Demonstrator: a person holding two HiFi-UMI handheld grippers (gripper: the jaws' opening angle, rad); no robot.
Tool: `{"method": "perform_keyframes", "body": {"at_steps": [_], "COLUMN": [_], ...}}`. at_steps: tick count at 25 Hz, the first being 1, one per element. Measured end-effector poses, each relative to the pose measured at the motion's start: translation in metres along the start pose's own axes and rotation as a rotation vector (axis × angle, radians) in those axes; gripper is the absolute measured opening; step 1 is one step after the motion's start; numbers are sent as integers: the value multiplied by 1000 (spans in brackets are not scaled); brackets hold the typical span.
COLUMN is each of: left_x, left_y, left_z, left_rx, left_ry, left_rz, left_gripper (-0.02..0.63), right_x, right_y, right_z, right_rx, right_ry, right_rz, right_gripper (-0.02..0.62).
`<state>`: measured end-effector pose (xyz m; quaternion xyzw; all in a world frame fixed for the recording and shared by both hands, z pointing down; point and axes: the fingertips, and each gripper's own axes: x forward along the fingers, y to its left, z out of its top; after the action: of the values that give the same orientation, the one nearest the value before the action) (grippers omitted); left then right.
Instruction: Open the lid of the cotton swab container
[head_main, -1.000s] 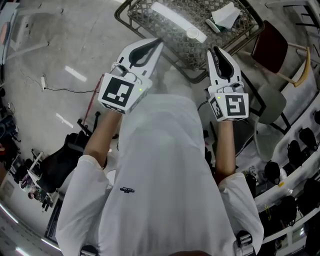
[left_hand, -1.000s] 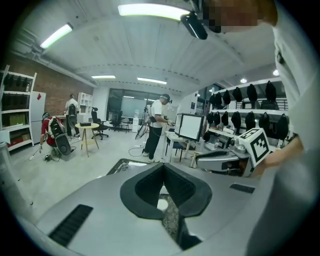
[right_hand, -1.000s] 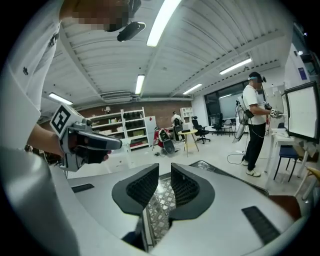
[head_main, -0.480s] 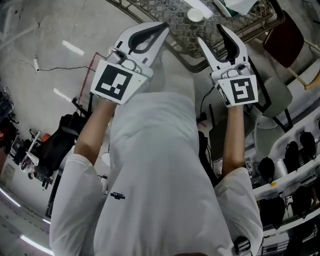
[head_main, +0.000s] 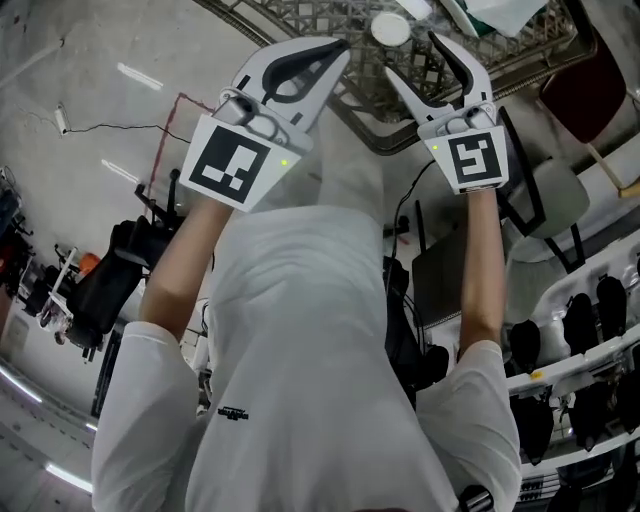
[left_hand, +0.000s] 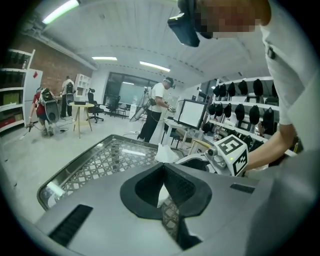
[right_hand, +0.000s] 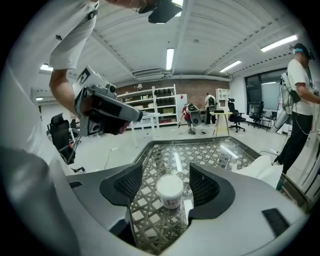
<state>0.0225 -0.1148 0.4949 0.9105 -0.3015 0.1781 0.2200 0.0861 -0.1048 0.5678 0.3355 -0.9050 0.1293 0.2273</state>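
Observation:
The cotton swab container (right_hand: 170, 192), a small tub with a white lid (head_main: 390, 28), stands upright on the lattice-patterned glass table (right_hand: 150, 146). My right gripper (head_main: 414, 62) hovers just short of it, and its jaws are opening. In the right gripper view the tub shows through the gap between the jaws (right_hand: 166, 172), beyond the fingertips and untouched. My left gripper (head_main: 335, 50) is shut and empty, held over the table's near edge to the left of the tub. In its own view the jaws (left_hand: 163, 172) meet with nothing between them.
Crumpled white paper (right_hand: 265, 169) lies on the table right of the tub. A metal rim (head_main: 372, 128) runs round the table. A red chair (head_main: 590, 95) stands to its right, with racks and desks behind. People (left_hand: 157, 112) stand further back in the room.
The right jaws have gone from nearly shut to wide apart. Both grippers have moved forward toward the table, and the tub's lid now sits just ahead of the right fingertips.

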Motion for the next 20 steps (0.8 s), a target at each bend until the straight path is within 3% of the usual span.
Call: {"method": "perform_keyframes", "body": {"at_steps": [12, 20], "left_x": [33, 36], "left_y": [19, 28], "left_z": [-22, -26], "left_rx": [16, -21], "left_ry": [37, 41], "left_rz": [5, 21], "left_gripper": [3, 3], "right_x": [45, 66], "right_y": [-11, -8], "right_z": [-51, -76], "right_rx": [-148, -231], "right_ry": [88, 156], "right_rz": [116, 186], "right_gripper": [270, 270]}}
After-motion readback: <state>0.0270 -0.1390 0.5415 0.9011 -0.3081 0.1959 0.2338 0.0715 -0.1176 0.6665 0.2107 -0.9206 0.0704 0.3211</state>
